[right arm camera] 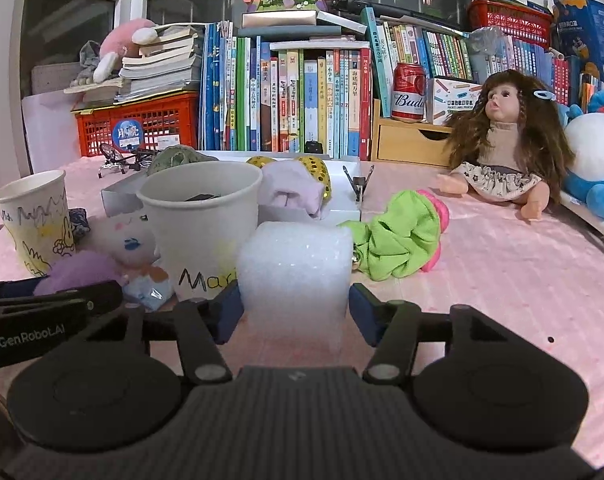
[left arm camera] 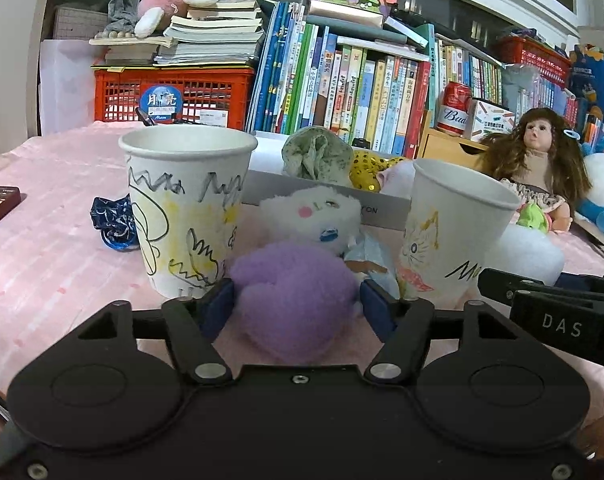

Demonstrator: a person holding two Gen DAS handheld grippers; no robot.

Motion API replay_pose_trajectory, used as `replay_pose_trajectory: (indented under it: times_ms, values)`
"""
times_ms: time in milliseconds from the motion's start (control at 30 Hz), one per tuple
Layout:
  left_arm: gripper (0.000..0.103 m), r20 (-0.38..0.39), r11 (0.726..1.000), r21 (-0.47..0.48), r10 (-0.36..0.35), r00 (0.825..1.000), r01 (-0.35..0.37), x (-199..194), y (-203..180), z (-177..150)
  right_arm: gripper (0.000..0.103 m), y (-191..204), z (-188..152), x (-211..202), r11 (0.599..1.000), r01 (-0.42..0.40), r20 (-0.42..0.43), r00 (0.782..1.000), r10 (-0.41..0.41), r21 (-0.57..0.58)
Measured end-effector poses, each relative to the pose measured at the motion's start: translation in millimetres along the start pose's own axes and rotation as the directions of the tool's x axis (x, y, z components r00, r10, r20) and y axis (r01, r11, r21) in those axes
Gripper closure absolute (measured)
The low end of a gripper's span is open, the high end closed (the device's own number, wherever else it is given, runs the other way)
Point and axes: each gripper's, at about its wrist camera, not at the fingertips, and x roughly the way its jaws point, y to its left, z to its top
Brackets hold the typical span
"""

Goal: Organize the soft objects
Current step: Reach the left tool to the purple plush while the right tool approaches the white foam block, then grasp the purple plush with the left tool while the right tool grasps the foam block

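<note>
A plush toy with a purple body (left arm camera: 292, 300) and white head (left arm camera: 311, 214) lies on the pink cloth between two drawn-on paper cups (left arm camera: 188, 204) (left arm camera: 457, 228). My left gripper (left arm camera: 296, 300) is open, its blue pads on either side of the purple body. My right gripper (right arm camera: 296, 306) is open around a white foam block (right arm camera: 296, 264), pads close to its sides. The plush also shows in the right wrist view (right arm camera: 102, 256). A green scrunchie (right arm camera: 397, 236) lies right of the block. A white tray (right arm camera: 347, 204) behind holds soft items.
A doll (right arm camera: 505, 148) sits at the right with a blue and white plush (right arm camera: 593, 152). A dark blue scrunchie (left arm camera: 114, 220) lies left of the left cup. Books, a red crate (left arm camera: 174, 96), a beer can (right arm camera: 409, 92) and a wooden drawer box line the back.
</note>
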Motion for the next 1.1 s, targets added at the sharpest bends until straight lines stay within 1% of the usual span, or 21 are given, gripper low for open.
replay_pose_trajectory:
  times_ms: [133, 333, 467, 533, 667, 800, 933, 1100]
  values:
    - [0.041, 0.001, 1.0, 0.013, 0.0, 1.0, 0.0, -1.6, -0.4, 1.0, 0.041, -0.6, -0.3, -0.8, 1.0, 0.003, 0.004, 1.0, -0.003, 0.007]
    - [0.042, 0.015, 1.0, 0.017, -0.004, 1.0, 0.003, -8.5, -1.2, 2.8, 0.042, -0.6, 1.4, -5.6, 1.0, 0.005, 0.01, 1.0, -0.005, 0.013]
    - [0.042, 0.041, 0.999, 0.031, -0.011, 0.999, 0.01, -17.5, -2.8, 5.8, 0.042, -2.2, 3.0, -11.2, 1.0, 0.015, 0.02, 1.0, -0.015, 0.014]
    - [0.042, 0.062, 0.999, 0.036, -0.009, 0.998, 0.006, -24.0, -4.1, 7.5, 0.042, -4.0, 4.3, -14.3, 1.0, 0.024, 0.025, 0.999, -0.025, 0.017]
    - [0.043, 0.142, 0.998, 0.06, 0.004, 0.99, -0.013, -42.5, -9.2, 12.0, 0.043, -9.0, 9.4, -19.4, 0.998, 0.06, 0.026, 0.998, -0.061, 0.027]
    - [0.043, 0.191, 0.997, 0.081, -0.031, 0.981, 0.015, -59.6, -13.6, 24.9, 0.043, -19.4, 17.9, -26.9, 0.994, 0.084, 0.044, 0.995, -0.087, 0.065]
    - [0.043, 0.202, 0.993, 0.108, -0.07, 0.977, 0.049, -69.9, -15.2, 43.9, 0.043, -29.4, 30.4, -35.0, 0.992, 0.09, 0.076, 0.992, -0.097, 0.09]
    - [0.043, 0.216, 0.989, 0.121, -0.11, 0.97, 0.085, -76.7, -7.6, 78.8, 0.043, -36.1, 50.4, -42.4, 0.993, 0.086, 0.128, 0.987, -0.097, 0.086]
